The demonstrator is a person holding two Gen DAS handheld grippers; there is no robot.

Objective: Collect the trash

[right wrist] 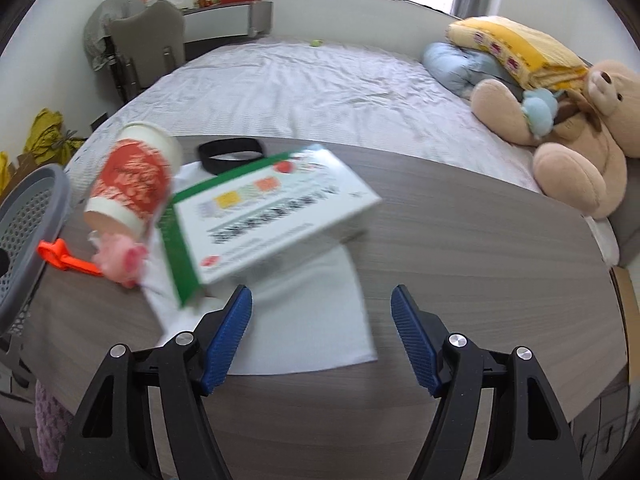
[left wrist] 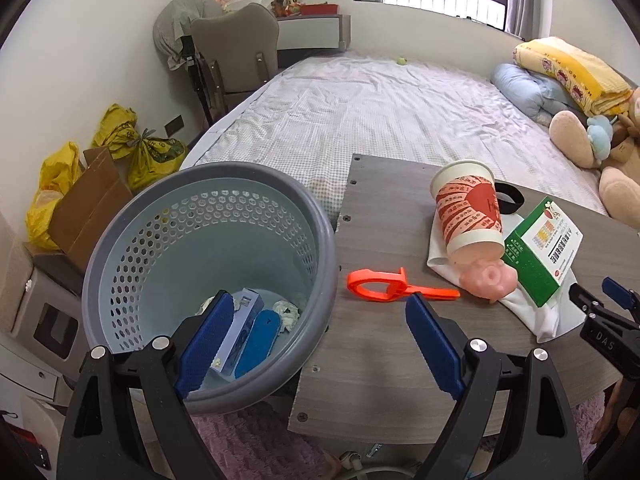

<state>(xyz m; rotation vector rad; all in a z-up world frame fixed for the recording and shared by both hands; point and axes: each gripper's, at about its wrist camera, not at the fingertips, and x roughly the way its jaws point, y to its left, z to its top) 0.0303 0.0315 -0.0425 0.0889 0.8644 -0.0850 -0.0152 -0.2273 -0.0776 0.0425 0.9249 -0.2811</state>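
Green-white medicine box (right wrist: 272, 216) lies tilted on a white cloth (right wrist: 312, 320), centre of the wood table (right wrist: 480, 240), just right of the tipped paper cup (right wrist: 132, 184). Right gripper (right wrist: 320, 336) spread, empty, near the box's near corner: square up across its narrow side before closing. Left gripper (left wrist: 316, 344) spread, empty, over the rim of the grey bin (left wrist: 120, 240) on the left.

A home bedroom — made bed (left wrist: 360, 112), teddy bear (right wrist: 576, 136), pillows (left wrist: 524, 88).

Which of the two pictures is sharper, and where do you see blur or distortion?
Left wrist view: sharp; print on the box and the holes of the basket are crisp. Right wrist view: motion-smeared, so the box text and cup pattern are unreadable. Both views: fisheye bending of the table edge, dark corners, window overexposed.
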